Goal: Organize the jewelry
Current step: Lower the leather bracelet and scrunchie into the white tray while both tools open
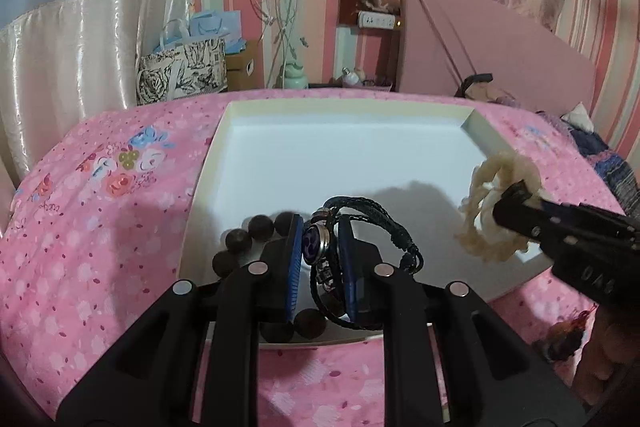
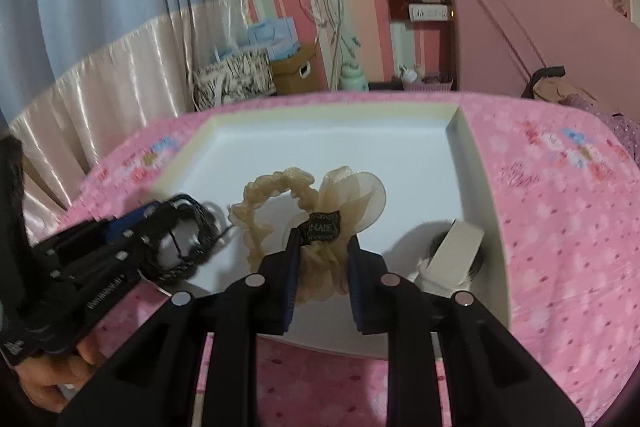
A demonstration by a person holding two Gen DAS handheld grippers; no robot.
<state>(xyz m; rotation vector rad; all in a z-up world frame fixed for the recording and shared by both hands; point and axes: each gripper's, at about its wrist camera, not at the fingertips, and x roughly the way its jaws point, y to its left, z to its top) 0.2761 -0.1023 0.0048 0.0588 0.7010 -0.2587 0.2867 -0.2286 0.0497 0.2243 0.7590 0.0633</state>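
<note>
A shallow white box [image 1: 344, 163] lies on the pink floral bedspread. My left gripper [image 1: 320, 247] is shut on a black braided bracelet [image 1: 376, 227] with a round blue charm, held over the box's near left corner. A dark wooden bead bracelet [image 1: 256, 231] lies in the box under it. My right gripper [image 2: 322, 243] is shut on a cream frilly scrunchie [image 2: 280, 203] with a sheer bow, over the box's near right part. It also shows in the left wrist view [image 1: 496, 211].
A small white card or tag [image 2: 456, 251] lies in the box's [image 2: 472, 163] near right corner over a dark item. A pink board [image 1: 480, 43] leans at the back right. Bags [image 1: 180, 71] and cables stand behind the bed. A small reddish item [image 1: 568, 339] lies on the bedspread at right.
</note>
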